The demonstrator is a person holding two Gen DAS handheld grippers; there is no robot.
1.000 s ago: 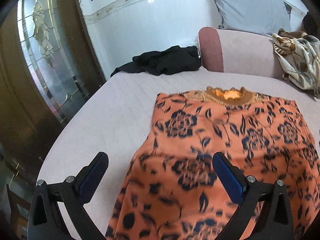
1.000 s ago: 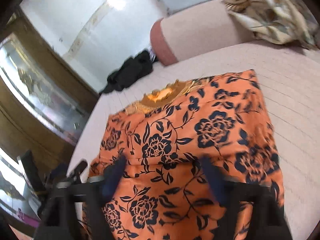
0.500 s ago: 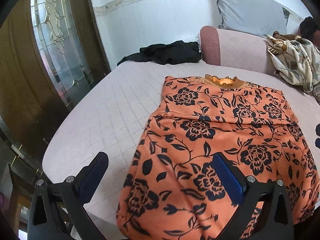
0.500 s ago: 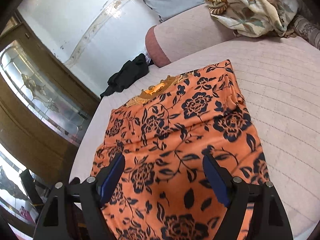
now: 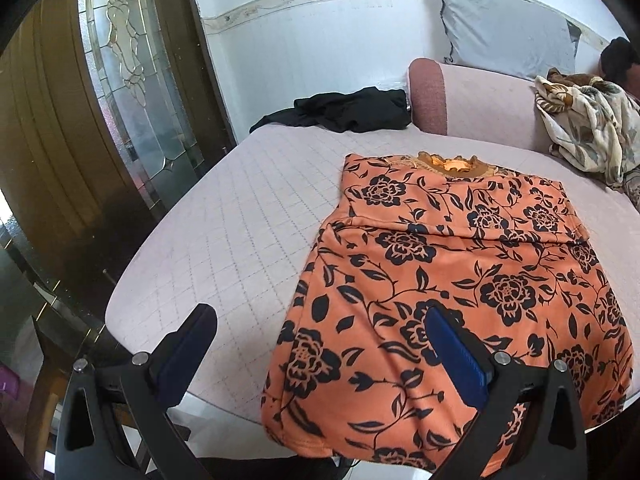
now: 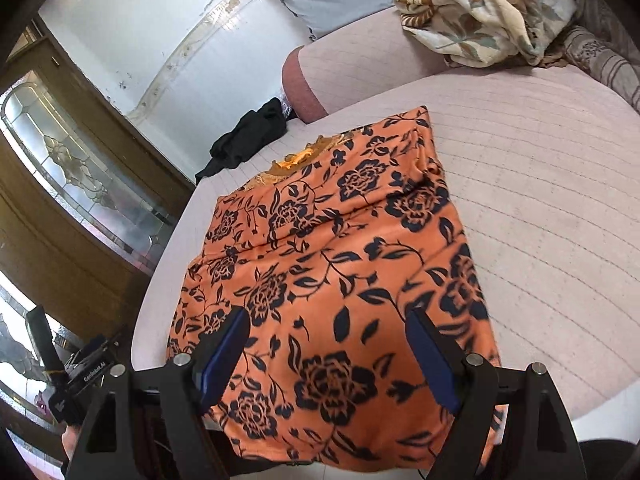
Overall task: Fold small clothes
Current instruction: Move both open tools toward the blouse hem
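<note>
An orange garment with a black flower print (image 5: 460,272) (image 6: 340,256) lies flat on the pale quilted surface (image 5: 240,232) (image 6: 552,184), collar at the far end. Its sides look folded inward and its near hem hangs over the front edge. My left gripper (image 5: 320,328) hovers open above the garment's near left corner, one finger over the bare quilt, the other over the cloth. My right gripper (image 6: 326,330) hovers open above the near end of the garment. Nothing is between either pair of fingers.
A black garment (image 5: 344,110) (image 6: 248,136) lies crumpled at the far edge by the wall. A cream flowered cloth (image 5: 592,128) (image 6: 488,20) is heaped on the pink backrest (image 5: 472,100), below a grey pillow (image 5: 504,36). A wooden door with leaded glass (image 5: 128,92) stands left.
Both grippers have pulled back toward the near edge, so the garment sits farther off and more of the quilt and its front edge shows. Both stayed open.
</note>
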